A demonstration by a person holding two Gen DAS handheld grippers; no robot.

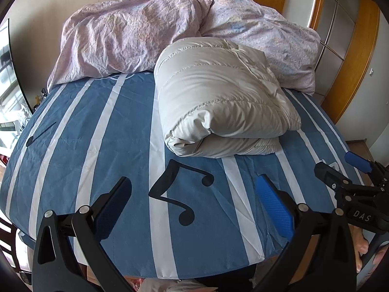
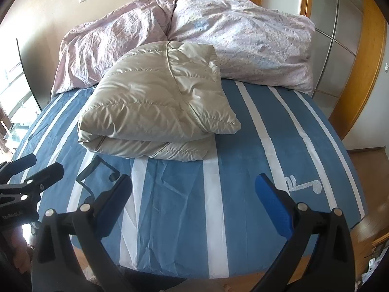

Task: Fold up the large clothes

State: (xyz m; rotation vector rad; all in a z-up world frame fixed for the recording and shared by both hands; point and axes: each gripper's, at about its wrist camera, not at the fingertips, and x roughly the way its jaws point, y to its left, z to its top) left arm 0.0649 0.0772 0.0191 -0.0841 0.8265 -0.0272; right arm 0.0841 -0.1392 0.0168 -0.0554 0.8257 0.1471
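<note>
A beige quilted down jacket (image 1: 218,97) lies folded into a thick bundle on the blue and white striped bed sheet (image 1: 109,133), its zipper running across the top. The right wrist view shows the same jacket (image 2: 155,104) left of centre. My left gripper (image 1: 194,182) hovers open over the near part of the bed, well short of the jacket, nothing between its fingers. My right gripper (image 2: 194,182) is open too, equally far back and holding nothing. The right gripper (image 1: 340,163) also shows at the right edge of the left wrist view, and the left gripper (image 2: 46,163) at the left edge of the right wrist view.
A crumpled pink floral duvet (image 1: 150,31) is heaped along the far side of the bed, behind the jacket. A wooden-framed wardrobe door (image 2: 359,68) stands at the right. A window (image 1: 9,92) is at the left. Wooden floor (image 2: 369,170) shows beside the bed.
</note>
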